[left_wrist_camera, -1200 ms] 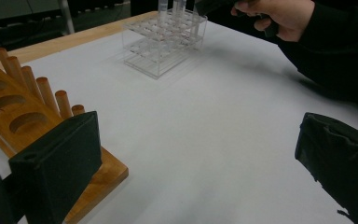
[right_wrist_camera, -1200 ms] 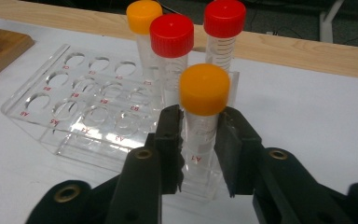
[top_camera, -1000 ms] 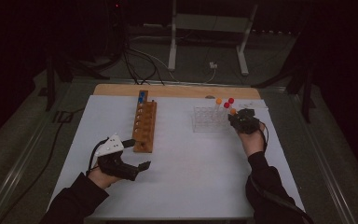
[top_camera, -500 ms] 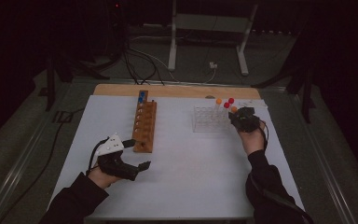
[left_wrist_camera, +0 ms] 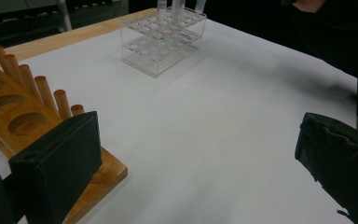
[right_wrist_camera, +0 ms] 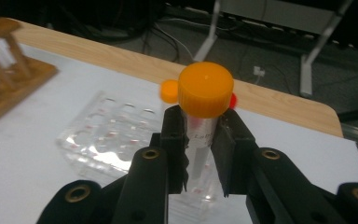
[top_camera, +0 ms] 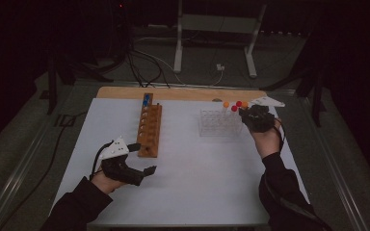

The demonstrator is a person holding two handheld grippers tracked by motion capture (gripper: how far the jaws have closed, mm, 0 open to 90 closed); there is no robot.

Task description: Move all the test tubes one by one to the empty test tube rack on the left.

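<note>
One tube [right_wrist_camera: 200,140] with an orange cap, its printed label too blurred to read, sits clamped in the right hand-held gripper [right_wrist_camera: 200,154] above the clear rack [right_wrist_camera: 112,140]; the left hand-held gripper [left_wrist_camera: 191,168] gapes empty.

In the right gripper view, the right gripper [right_wrist_camera: 200,154] covers the middle of the tube [right_wrist_camera: 199,149], and the tube's lower end is cut off by the bottom edge. Behind its orange cap [right_wrist_camera: 205,88], a second orange cap [right_wrist_camera: 169,91] is blurred and a red cap [right_wrist_camera: 233,100] is mostly hidden.
</note>
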